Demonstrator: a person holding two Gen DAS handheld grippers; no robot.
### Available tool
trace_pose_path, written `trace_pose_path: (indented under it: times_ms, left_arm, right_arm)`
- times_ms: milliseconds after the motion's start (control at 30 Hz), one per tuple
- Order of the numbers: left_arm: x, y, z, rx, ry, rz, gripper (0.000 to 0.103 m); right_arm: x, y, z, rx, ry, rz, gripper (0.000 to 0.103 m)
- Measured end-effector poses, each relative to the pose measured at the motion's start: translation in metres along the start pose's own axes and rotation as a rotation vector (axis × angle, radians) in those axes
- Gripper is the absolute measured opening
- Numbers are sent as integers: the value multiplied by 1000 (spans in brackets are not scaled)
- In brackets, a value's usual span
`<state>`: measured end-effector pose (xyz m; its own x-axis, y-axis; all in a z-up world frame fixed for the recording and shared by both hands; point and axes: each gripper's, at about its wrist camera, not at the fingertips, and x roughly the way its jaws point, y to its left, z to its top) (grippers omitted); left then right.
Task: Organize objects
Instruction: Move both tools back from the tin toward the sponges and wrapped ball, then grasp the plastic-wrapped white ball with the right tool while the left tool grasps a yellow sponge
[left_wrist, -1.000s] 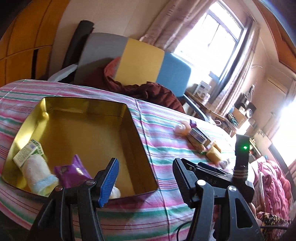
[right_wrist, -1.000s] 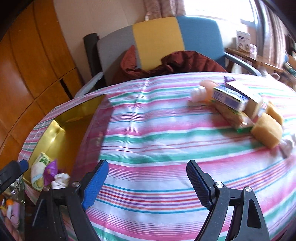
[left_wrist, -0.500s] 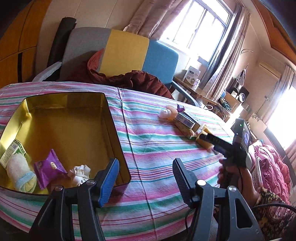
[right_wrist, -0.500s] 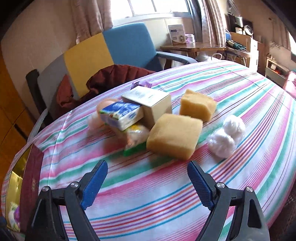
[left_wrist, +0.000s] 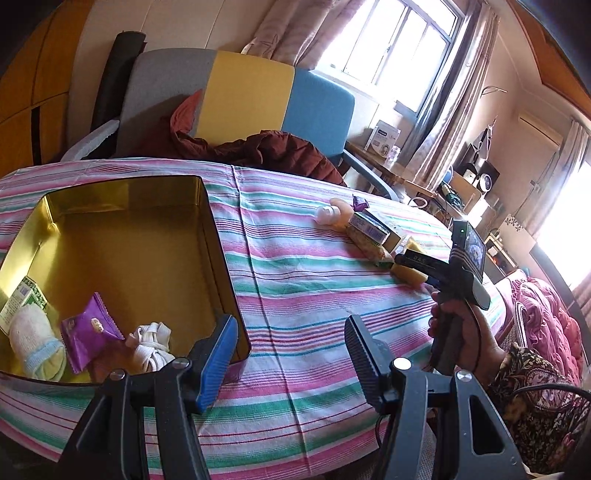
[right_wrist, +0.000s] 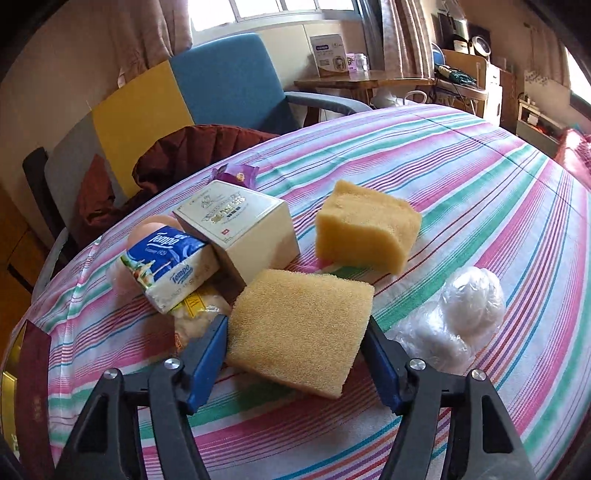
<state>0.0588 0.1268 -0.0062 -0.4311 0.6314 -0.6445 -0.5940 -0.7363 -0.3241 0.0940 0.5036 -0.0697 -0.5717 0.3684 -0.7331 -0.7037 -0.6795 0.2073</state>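
A gold tin box sits on the striped tablecloth; inside lie a rolled sock, a purple snack packet and a white bundle. My left gripper is open and empty, near the tin's front right corner. My right gripper is open with its fingers on either side of a yellow sponge lying on the cloth. Behind it lie a second sponge, a Tempo tissue pack, a cream box and a clear-wrapped white bundle. The right gripper also shows in the left wrist view.
A snack bag lies under the tissue pack, with a pink bottle and a purple packet behind. A chair with a dark red coat stands beyond the table's far edge. A side table is at the back right.
My right gripper has moved forward and down so the near sponge now sits between its open fingers. My left gripper has drifted only slightly and stays open.
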Motion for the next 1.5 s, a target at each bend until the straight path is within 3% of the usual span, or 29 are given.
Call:
trace_pose_path:
  times_ms: [133,267,367,433,533,667,767,967,1067,1200,1300,1500]
  left_arm:
    - [4,-2,1,5,10,-10,61]
    - [7,-5,2,13,16,-16,61]
    - [12,-7,4,9,28,-24,61]
    - [15,-8,6,5,37,-29,61]
    - [18,-12,8,13,41,-35,61]
    - [22,-18,9,25,48,-47,61]
    - [28,-25,10,33,65,-62,61]
    - [42,-42,12,64,114,-86,61]
    - [49,-52,15,77,126,-103,61]
    - [58,-66,18,93,144,-131,61]
    - [67,-77,18,111,159,-147,61]
    - [89,-93,22,130,203,-165,62]
  right_arm:
    - [-13,5,-16,7,16,54,69]
    - [-29,22,-40,-9,53,163,69]
    - [-39,50,-58,-119,111,280,73]
    - [-49,63,-61,-203,123,314,79]
    - [-69,61,-40,-270,51,262,94]
    - [-72,22,13,-236,-12,121,100]
    - [-50,-14,40,-229,35,-52,100]
    - [-10,-65,48,-219,149,-164,92]
    - [3,-70,48,-190,208,-149,89]
    - [9,-63,43,-249,222,-165,84]
    - [18,-64,37,-234,291,-134,65]
    - [12,-61,35,-245,288,-113,56]
